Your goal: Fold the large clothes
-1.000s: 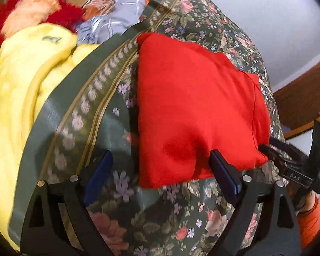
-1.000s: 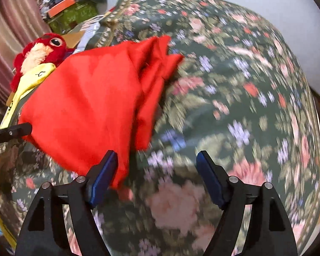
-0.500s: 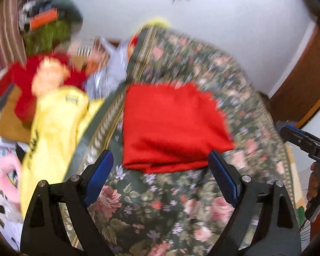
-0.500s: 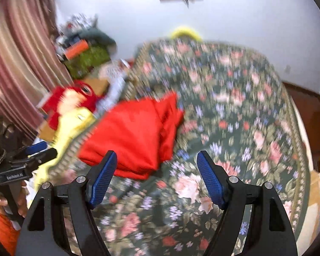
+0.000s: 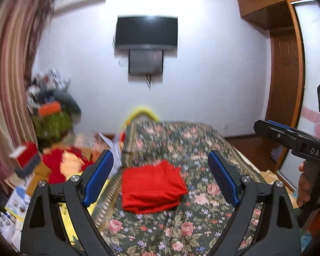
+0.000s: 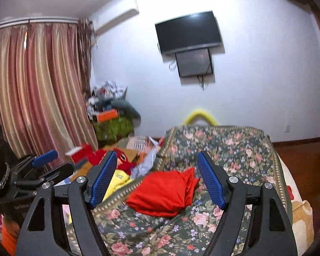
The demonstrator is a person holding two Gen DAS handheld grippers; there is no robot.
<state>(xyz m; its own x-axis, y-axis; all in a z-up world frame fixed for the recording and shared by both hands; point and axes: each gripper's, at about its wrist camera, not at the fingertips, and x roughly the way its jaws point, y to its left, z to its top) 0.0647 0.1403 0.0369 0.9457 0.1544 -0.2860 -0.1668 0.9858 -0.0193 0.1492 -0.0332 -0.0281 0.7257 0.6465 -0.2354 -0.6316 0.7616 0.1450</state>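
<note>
The red garment (image 5: 152, 186) lies folded into a compact, roughly square bundle on the flowered bedspread (image 5: 202, 219), near the bed's left edge and well clear of both tools. From the right wrist view its loose layered edges stack up along its right side (image 6: 188, 183), so the fold looks thick and a little uneven there.

Going from the left: striped curtains (image 6: 38, 89) hang by the window, a heap of clutter with an orange box (image 6: 107, 115) sits in the corner, and a red plush toy (image 6: 121, 160) and a yellow cloth (image 6: 118, 179) lie beside the bed. The left gripper (image 5: 161, 178) hangs above the near end of the bed with its jaws spread wide and nothing between them; the garment only shows through the gap, far beyond. A dark television (image 5: 146, 32) is mounted on the wall behind. Further right, the right gripper (image 6: 157, 180) is raised too, its jaws parted a bit less and equally empty, held by a hand (image 5: 307, 188) seen at the edge of the left wrist view.

Judging by this, the folding of this piece looks finished. What remains, if anything, would be squaring up the loose edge or fetching another garment; none is visibly waiting.
</note>
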